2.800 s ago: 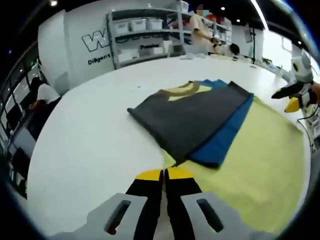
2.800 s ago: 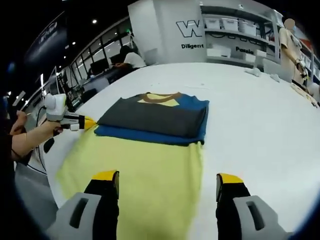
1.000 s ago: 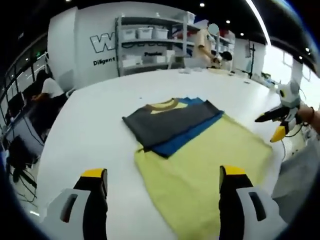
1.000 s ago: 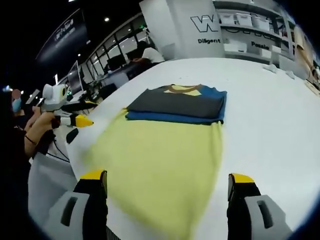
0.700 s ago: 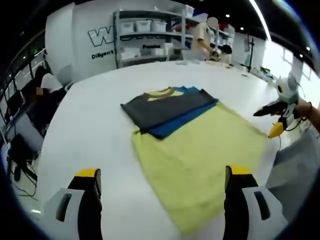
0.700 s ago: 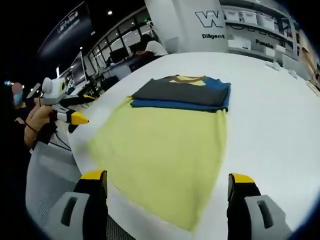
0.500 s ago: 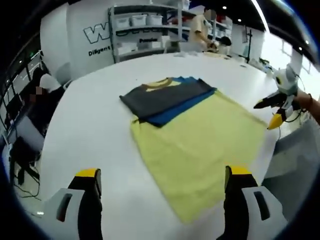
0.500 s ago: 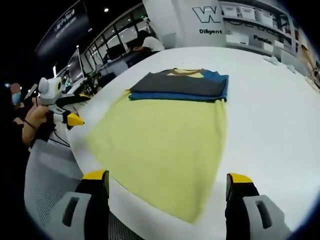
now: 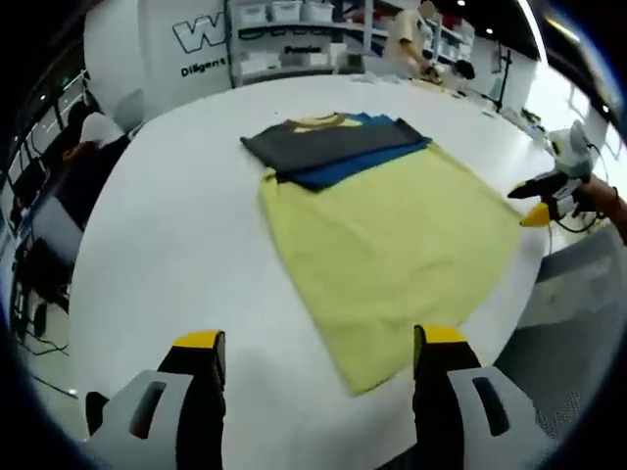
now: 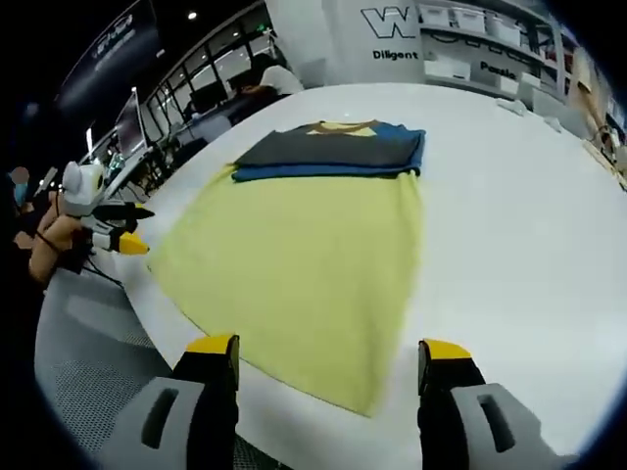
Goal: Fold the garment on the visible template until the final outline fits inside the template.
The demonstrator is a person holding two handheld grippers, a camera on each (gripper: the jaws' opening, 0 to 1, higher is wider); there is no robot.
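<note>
Garment (image 9: 338, 145): partly folded, far end of the white surface (image 9: 167, 245); yellow portion spreads toward you. Left tongs (image 9: 318, 348) and right tongs (image 10: 328, 357): open, empty. Grip both near corners evenly; fold away squarely.

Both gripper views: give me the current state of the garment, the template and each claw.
Garment: folded into a flat stack at the far end of the template.
Template: spread flat on the table, mostly bare.
Left claw: open, holding nothing.
Right claw: open, holding nothing.
</note>
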